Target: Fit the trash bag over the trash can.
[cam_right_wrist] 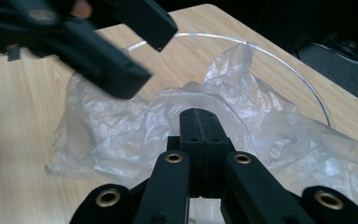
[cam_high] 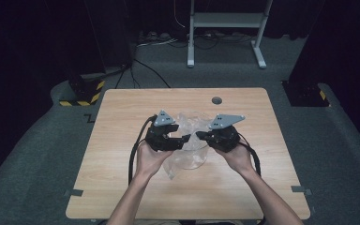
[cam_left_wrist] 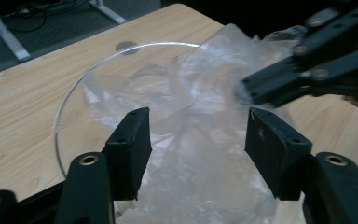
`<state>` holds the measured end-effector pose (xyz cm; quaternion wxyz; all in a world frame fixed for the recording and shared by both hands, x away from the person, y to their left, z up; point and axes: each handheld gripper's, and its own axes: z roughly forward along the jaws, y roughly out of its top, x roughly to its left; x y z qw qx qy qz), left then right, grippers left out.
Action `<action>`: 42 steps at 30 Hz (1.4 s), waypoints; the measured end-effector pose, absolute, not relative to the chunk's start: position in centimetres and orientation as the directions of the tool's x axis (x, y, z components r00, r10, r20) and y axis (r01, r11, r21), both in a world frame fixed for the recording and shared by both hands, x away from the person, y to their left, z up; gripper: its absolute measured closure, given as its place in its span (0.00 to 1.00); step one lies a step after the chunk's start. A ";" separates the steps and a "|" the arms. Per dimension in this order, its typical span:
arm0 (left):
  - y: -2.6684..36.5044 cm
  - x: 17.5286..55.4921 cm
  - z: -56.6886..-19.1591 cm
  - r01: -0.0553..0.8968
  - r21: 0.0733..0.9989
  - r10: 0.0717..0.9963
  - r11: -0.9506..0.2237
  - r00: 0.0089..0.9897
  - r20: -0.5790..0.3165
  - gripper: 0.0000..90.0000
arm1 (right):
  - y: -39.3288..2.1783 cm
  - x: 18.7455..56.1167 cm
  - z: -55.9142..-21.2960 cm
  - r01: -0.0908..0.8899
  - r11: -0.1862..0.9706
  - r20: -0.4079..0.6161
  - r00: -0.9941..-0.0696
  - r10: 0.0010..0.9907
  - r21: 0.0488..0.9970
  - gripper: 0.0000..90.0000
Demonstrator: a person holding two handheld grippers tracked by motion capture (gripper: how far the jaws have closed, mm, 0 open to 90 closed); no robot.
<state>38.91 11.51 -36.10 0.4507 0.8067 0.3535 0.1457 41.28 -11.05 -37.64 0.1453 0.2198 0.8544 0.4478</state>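
Plastic bag pinched by closed right gripper; left gripper spread, nothing held. Risk: thin film torn if tugged, glass bowl dragged off mid-surface.

Crinkled glossy clear plastic bag; smooth clear bowl; matt wood-grain table.

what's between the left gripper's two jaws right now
Crumpled clear plastic bag lies behind the gap of the open left gripper, untouched by its pads, in the left gripper view; the glass bowl holds it.

Clear plastic bag, light-wood table
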 end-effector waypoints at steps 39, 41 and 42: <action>14.2 42.0 -37.6 0.499 0.814 0.823 -0.297 0.566 -0.047 0.95 | -11.5 44.0 -38.1 0.332 0.450 -0.011 -0.796 0.606 0.829 0.98; 14.2 41.7 -37.5 0.501 0.816 0.820 -0.290 0.570 -0.059 0.83 | -11.6 44.1 -38.2 0.338 0.444 -0.005 -0.792 0.611 0.830 0.98; 14.3 41.4 -37.4 0.497 0.820 0.820 -0.284 0.569 -0.062 0.76 | -11.6 44.1 -38.1 0.338 0.443 -0.005 -0.791 0.612 0.830 0.98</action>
